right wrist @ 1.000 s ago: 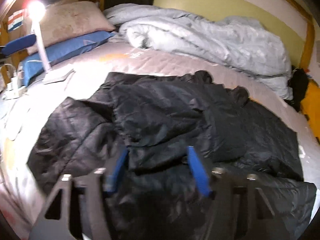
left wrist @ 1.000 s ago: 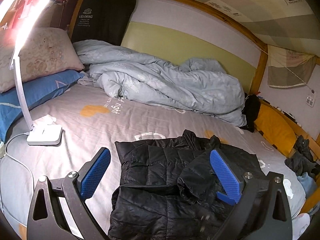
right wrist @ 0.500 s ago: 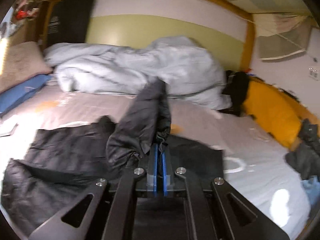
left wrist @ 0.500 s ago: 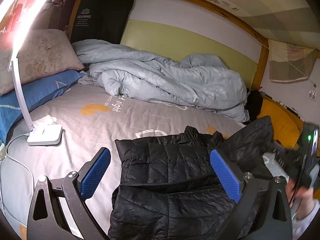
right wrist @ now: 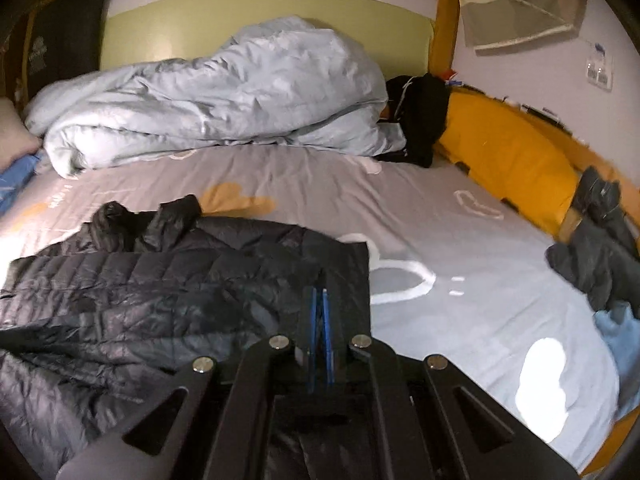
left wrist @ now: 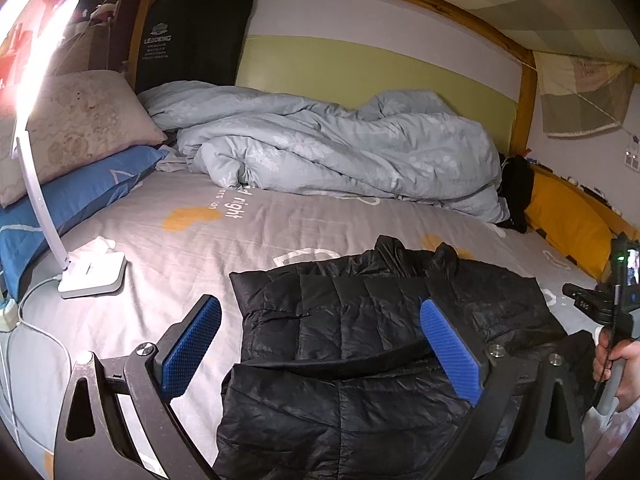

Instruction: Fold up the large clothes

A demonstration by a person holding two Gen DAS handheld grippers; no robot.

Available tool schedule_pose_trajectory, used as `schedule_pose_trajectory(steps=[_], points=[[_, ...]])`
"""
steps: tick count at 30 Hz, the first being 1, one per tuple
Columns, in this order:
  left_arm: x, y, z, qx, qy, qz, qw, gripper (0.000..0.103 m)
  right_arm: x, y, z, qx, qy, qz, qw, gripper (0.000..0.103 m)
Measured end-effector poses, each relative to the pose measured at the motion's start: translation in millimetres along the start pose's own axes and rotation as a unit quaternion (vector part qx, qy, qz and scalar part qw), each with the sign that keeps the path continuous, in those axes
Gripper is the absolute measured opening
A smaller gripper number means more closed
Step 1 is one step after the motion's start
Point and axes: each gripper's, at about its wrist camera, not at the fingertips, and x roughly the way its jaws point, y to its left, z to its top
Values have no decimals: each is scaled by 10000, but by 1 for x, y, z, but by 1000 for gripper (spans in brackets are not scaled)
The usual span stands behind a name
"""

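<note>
- Lying on the grey printed bedsheet (left wrist: pixel 280 232), the black puffer jacket (left wrist: pixel 360 344) runs its long axis from the near edge of the bed toward the collar (right wrist: pixel 152 220) at the far end, quilted panels spread flat.
- Its right side panel ends in a straight edge (right wrist: pixel 366 280), and that edge sits directly ahead of the right gripper (right wrist: pixel 319 320), whose blue pads are pressed together; they seem to pinch a thin fold of the jacket there, though blur makes the fabric between them hard to confirm.
- The left gripper (left wrist: pixel 320 356) hovers over the jacket's near half with its blue fingers (left wrist: pixel 192 344) wide apart, holding nothing; one finger sits over bare sheet beside the jacket's left edge, the other over the quilting.
- Judged from this, the right hand is the one in place for the fold: carrying the right panel leftward across the long axis would lay it over the middle.
- Farther off lie a white desk lamp (left wrist: pixel 92 276) to the left, a rumpled pale blue duvet (left wrist: pixel 340 152) along the wall, and a yellow cushion (right wrist: pixel 508 160) to the right.
</note>
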Motion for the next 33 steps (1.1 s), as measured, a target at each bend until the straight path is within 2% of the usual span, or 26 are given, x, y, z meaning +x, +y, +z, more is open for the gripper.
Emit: schedule_pose_trajectory(steps=[3, 4, 5, 7, 9, 10, 11, 15, 17, 19, 23, 28, 33], points=[[-1, -6, -2, 117, -13, 7, 9999, 99, -18, -2, -13, -70, -107, 239, 9996, 6], [-2, -9, -2, 157, -26, 5, 9999, 99, -26, -2, -18, -53, -151, 344, 9993, 11], [-4, -11, -3, 188, -42, 5, 9998, 99, -31, -2, -22, -37, -176, 427, 9989, 22], [-6, -15, -4, 248, -75, -3, 9997, 99, -46, -1, -30, -28, -275, 634, 9976, 34], [-10, -19, -5, 282, -94, -46, 9995, 99, -56, 2, -36, -67, -361, 726, 9967, 35], [-12, -21, -5, 294, -108, -72, 9995, 99, -64, 3, -40, -92, -411, 804, 9959, 43], [-15, -23, -6, 317, -125, -98, 9994, 99, -71, 4, -43, -86, -477, 879, 9949, 56], [-27, -33, -11, 406, -209, -148, 9988, 99, -90, 5, -53, 16, -666, 1100, 9917, 78], [-30, -38, -14, 441, -216, -147, 9987, 99, -97, 7, -57, 21, -751, 1153, 9905, 95], [-33, -43, -19, 456, -209, -165, 9986, 99, -105, 7, -62, 43, -872, 1139, 9896, 103], [-40, -51, -29, 483, -183, -255, 9983, 101, -110, 9, -70, 26, -863, 1180, 9893, 103], [-48, -59, -37, 559, -318, -96, 9979, 103, -111, 8, -78, 102, -778, 1286, 9886, 103], [-49, -61, -42, 529, -305, -112, 9981, 103, -114, 7, -82, 99, -766, 1272, 9889, 103]])
